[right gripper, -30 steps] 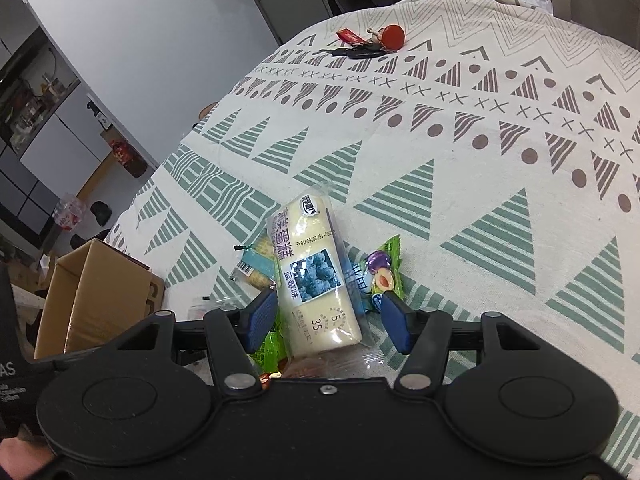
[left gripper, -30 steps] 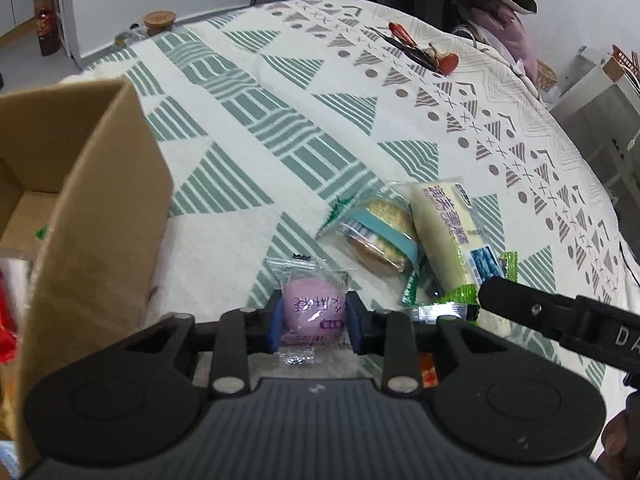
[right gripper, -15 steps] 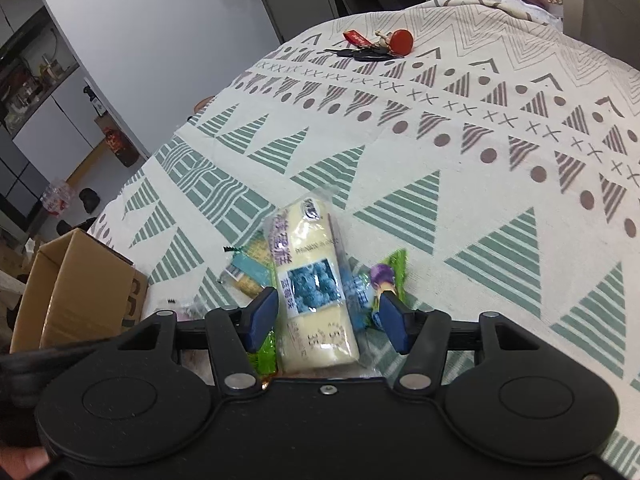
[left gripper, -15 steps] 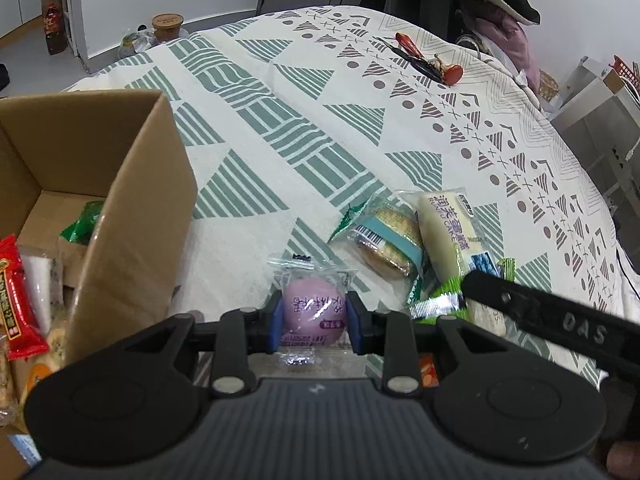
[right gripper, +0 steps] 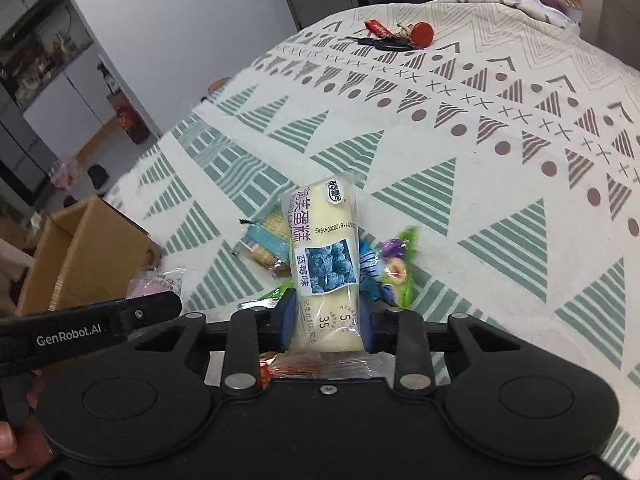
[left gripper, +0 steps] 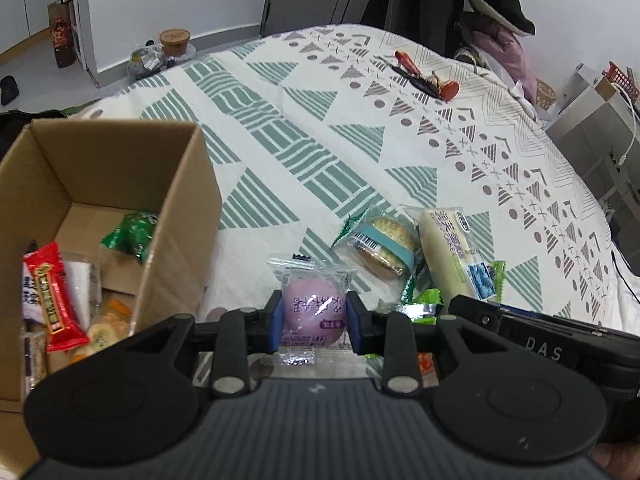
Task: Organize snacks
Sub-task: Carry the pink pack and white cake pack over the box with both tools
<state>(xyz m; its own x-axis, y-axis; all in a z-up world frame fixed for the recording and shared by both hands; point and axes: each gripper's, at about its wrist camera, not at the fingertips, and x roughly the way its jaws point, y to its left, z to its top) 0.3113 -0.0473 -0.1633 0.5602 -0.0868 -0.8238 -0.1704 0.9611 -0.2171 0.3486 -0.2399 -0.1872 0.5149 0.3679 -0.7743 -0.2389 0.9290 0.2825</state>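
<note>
A patterned bedspread [left gripper: 304, 152] fills most of both views, with an open cardboard box [left gripper: 120, 184] at the left of the left wrist frame. Several wrapped snacks are already seen inside the box, among them a red packet [left gripper: 54, 296] and a green packet [left gripper: 134, 234] at lower left, so part of the sorting appears done.

At lower centre of the left wrist frame, the left gripper [left gripper: 314, 322] is closed on a round purple bun in clear wrap [left gripper: 314, 310], its blue pads pressed against both sides. The bun is held just right of the box wall and has not yet been placed inside.

At lower centre of the right wrist frame, the right gripper [right gripper: 328, 318] is closed around the near end of a long blueberry cake roll [right gripper: 322, 264]; the pads touch its wrapper on both sides. Whether the roll is lifted off the bedspread cannot be told.

Left on the bedspread are a sandwich biscuit pack [left gripper: 380, 246] and small green and purple candy wrappers [right gripper: 394, 268]. A bunch of keys [right gripper: 394, 38] lies at the upper centre, well apart.
</note>
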